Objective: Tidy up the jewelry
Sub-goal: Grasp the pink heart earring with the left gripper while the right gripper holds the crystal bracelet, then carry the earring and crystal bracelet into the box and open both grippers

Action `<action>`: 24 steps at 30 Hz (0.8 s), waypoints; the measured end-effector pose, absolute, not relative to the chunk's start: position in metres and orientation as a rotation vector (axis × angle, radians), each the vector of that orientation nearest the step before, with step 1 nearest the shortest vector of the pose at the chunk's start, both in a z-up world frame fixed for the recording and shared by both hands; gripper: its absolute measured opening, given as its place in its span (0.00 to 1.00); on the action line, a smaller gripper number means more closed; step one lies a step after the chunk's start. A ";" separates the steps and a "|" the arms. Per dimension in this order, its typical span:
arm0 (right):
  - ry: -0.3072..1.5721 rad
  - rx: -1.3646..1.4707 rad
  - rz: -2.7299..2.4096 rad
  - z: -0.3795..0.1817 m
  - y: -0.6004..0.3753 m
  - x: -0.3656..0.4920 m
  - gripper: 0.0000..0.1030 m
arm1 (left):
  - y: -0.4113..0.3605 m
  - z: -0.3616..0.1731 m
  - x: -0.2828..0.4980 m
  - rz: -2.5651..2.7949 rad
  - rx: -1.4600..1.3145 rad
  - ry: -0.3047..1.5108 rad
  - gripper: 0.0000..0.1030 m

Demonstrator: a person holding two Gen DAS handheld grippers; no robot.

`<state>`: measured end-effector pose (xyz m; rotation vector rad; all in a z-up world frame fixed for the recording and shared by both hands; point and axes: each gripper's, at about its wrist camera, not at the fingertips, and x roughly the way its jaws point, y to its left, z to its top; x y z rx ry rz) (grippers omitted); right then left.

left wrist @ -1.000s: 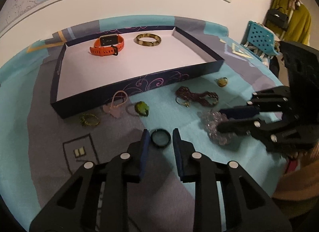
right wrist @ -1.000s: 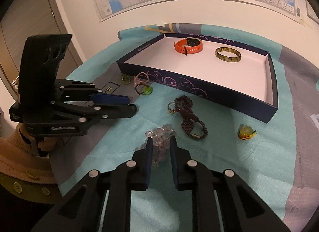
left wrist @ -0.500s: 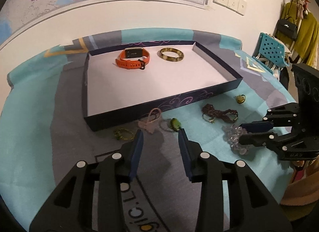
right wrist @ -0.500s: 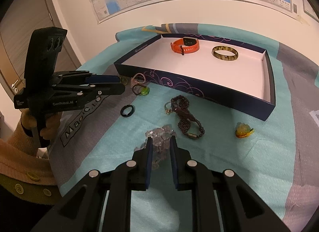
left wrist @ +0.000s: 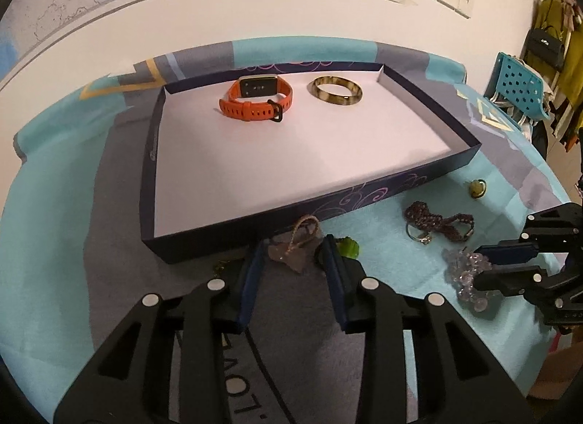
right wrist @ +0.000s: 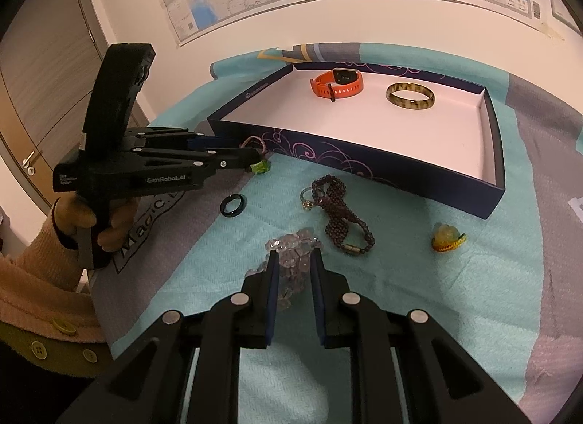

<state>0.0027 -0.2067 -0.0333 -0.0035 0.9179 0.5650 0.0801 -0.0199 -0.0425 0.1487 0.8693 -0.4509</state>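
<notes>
Left gripper (left wrist: 293,254) is closing in around the pink pendant (left wrist: 291,254) at lower centre of its view; jaws have just been narrowing, pads straddling the stone but not pressing yet, so still released. It's sitting just in front of the navy tray (left wrist: 364,201) wall, probably next for the tray. Right gripper (right wrist: 294,271) is clenching the clear bead bracelet (right wrist: 291,247) at centre-bottom of its view, looks like it's waiting its turn. Orange watch (left wrist: 257,99) and amber bangle (left wrist: 337,90) are already lying inside, upper centre. Black ring (right wrist: 232,205) and maroon bead bracelet (right wrist: 339,212) are lying loose on the cloth.
</notes>
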 end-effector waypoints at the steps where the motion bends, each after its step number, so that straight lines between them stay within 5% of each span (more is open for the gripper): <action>1: 0.917 -0.003 0.564 -0.033 -0.207 0.003 0.15 | -0.020 -0.043 0.080 -0.453 0.144 0.872 0.25; 3: 0.915 -0.006 0.564 -0.033 -0.207 0.002 0.15 | -0.019 -0.043 0.080 -0.467 0.126 0.883 0.20; 24: 0.783 -0.003 0.546 0.020 -0.217 0.024 0.14 | -0.003 0.009 0.074 -0.506 0.014 0.778 0.20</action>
